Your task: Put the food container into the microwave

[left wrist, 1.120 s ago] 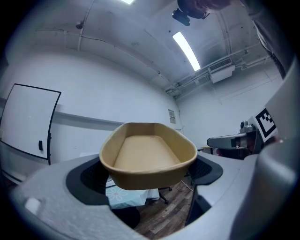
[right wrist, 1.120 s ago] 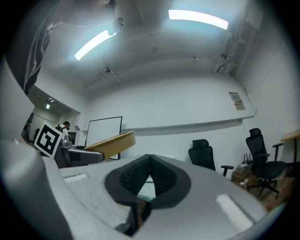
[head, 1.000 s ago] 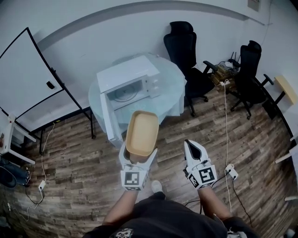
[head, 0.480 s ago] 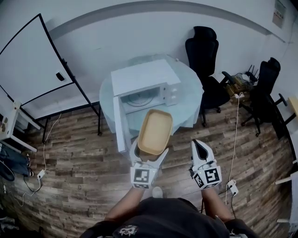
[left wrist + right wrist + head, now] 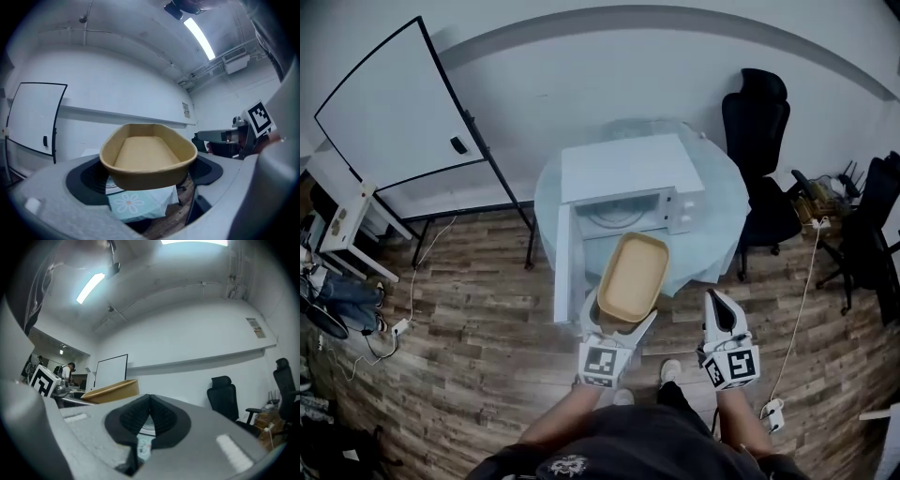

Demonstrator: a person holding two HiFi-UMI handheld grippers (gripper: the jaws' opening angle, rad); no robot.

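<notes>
A tan, empty food container (image 5: 634, 277) is held level by my left gripper (image 5: 617, 323), whose jaws are shut on its near end. In the left gripper view the container (image 5: 148, 155) fills the space between the dark pads. Just beyond it stands the white microwave (image 5: 630, 169) on a round table (image 5: 727, 217), its door (image 5: 564, 263) swung open to the left and the cavity showing. My right gripper (image 5: 722, 311) hangs to the right of the container with its jaws shut on nothing; its pads (image 5: 154, 416) meet in the right gripper view, where the container (image 5: 111, 390) shows at left.
A whiteboard on a stand (image 5: 401, 117) is at the left, with a white shelf (image 5: 342, 220) beside it. Black office chairs (image 5: 761, 141) stand to the right of the table. Cables and a power strip (image 5: 772, 410) lie on the wood floor.
I have stepped closer to the table. The microwave now sits nearer and more central, and the container in my left gripper has come up close to its open front.
</notes>
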